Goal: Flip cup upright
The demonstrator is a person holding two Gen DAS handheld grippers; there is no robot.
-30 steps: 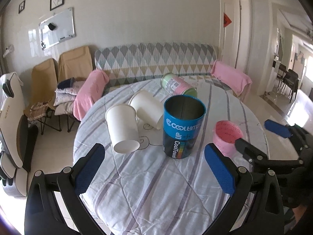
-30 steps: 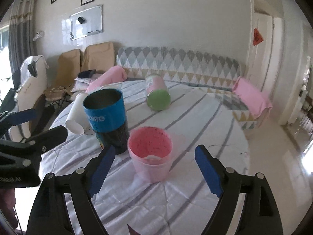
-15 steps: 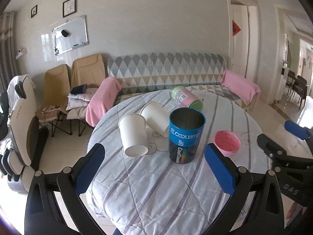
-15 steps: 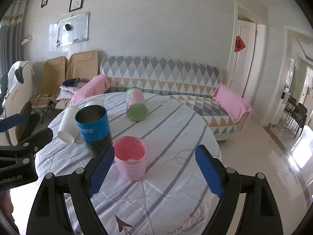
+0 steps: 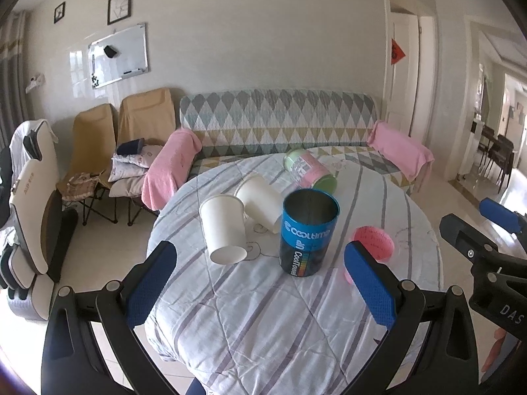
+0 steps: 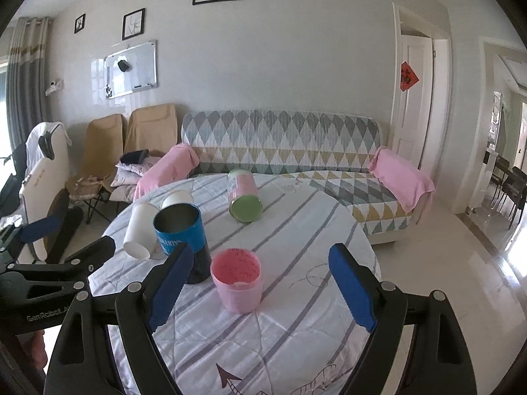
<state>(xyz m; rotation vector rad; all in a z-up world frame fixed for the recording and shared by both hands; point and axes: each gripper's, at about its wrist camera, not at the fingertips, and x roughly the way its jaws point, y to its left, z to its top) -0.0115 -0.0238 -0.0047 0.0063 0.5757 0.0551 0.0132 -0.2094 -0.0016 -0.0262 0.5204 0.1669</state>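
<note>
Two white paper cups lie on their sides on the round table: one (image 5: 224, 228) near the left edge, one (image 5: 260, 201) behind it. They also show in the right wrist view (image 6: 140, 228) (image 6: 178, 198). A pink cup (image 6: 237, 283) stands upright, mouth up; it also shows in the left wrist view (image 5: 375, 240). A blue tin (image 5: 308, 230) stands upright, open top. A pink and green can (image 5: 309, 171) lies on its side at the back. My left gripper (image 5: 260, 283) is open and empty, short of the cups. My right gripper (image 6: 260, 289) is open and empty, its pads either side of the pink cup but nearer the camera.
The table (image 5: 263, 312) wears a striped white quilt. A patterned sofa (image 5: 280, 125) with pink cushions stands behind it. Folding chairs (image 5: 95, 151) and a massage chair (image 5: 29, 217) are at the left. Tiled floor and a doorway (image 6: 418, 98) lie to the right.
Both grippers have pulled back and up from the table, so the cups look smaller and farther. The objects on the table have not moved. Both grippers stay open.
</note>
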